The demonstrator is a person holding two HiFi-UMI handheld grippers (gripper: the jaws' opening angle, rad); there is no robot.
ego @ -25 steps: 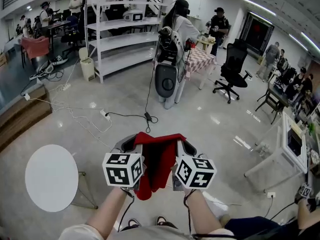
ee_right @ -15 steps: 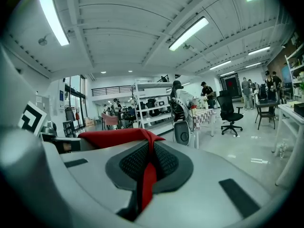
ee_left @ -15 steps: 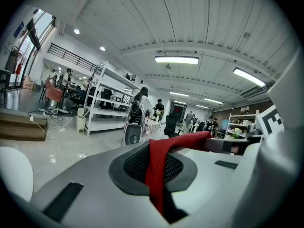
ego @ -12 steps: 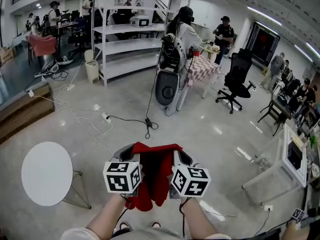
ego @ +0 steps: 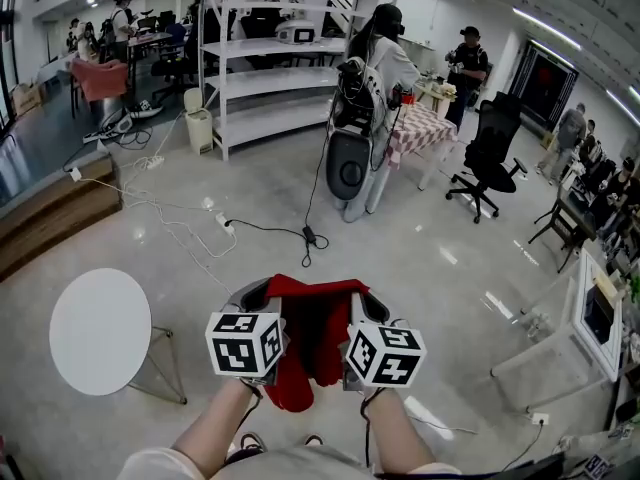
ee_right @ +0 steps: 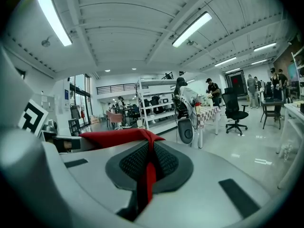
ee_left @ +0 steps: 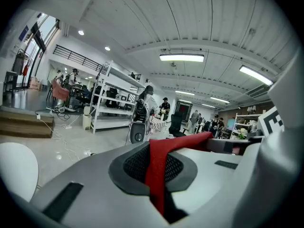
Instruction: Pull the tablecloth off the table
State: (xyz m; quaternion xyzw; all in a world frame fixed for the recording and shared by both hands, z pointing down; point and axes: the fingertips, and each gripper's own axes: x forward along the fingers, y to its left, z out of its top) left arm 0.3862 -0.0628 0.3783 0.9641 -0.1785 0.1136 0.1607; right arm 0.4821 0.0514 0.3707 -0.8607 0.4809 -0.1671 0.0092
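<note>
A red tablecloth (ego: 312, 330) hangs in the air in front of me, stretched between both grippers and drooping below them. My left gripper (ego: 256, 294) is shut on the cloth's left corner, and the red fabric (ee_left: 159, 167) runs pinched through its dark pads (ee_left: 137, 165). My right gripper (ego: 370, 296) is shut on the other corner, with the cloth (ee_right: 119, 137) folded into its pads (ee_right: 164, 163). The two grippers are level, side by side and close together. A bare round white table (ego: 100, 330) stands at my lower left, apart from the cloth.
Cables (ego: 190, 230) trail across the glossy floor ahead. A person beside a wheeled machine (ego: 348, 163), white shelving (ego: 265, 78), a checkered table (ego: 420, 128) and an office chair (ego: 490, 153) stand farther off. A white desk (ego: 575, 328) is at the right.
My view has swung slightly, so the room has shifted in the picture. Both grippers keep the same grip on the red cloth, held at about the same height.
</note>
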